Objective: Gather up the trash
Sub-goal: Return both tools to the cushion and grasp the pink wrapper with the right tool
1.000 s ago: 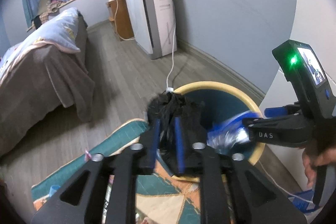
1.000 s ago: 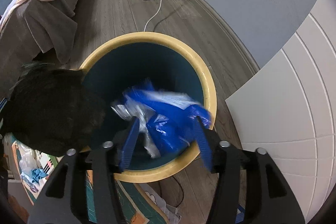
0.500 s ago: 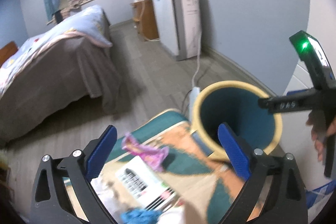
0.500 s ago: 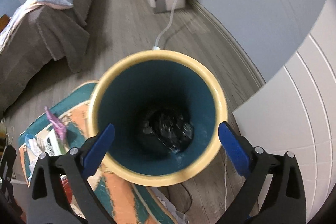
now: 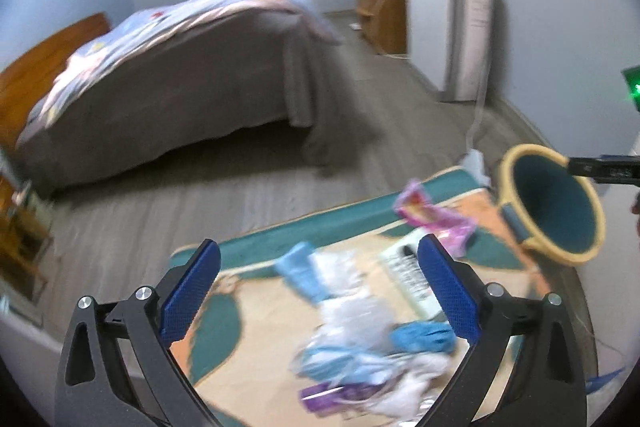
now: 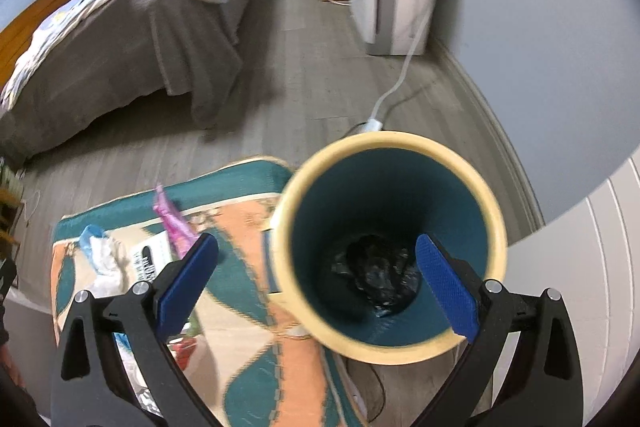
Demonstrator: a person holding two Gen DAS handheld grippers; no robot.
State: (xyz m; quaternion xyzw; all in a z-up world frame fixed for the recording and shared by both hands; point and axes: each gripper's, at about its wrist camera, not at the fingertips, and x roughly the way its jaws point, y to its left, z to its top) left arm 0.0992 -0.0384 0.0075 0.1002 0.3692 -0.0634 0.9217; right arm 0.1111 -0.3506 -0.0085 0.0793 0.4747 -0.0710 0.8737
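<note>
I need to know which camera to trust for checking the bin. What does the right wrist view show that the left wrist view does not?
Only the right wrist view looks down into the bin, where crumpled black trash lies at the bottom; the open right gripper hangs above it. Only the left wrist view shows the pile of blue and white wrappers on the rug under the open left gripper. Both show the pink wrapper, the rug, the bed and the white appliance.

motion blur smears the litter (image 5: pixel 352 331); black bag (image 6: pixel 376 277) hides the bin's (image 6: pixel 496 227) floor.
</note>
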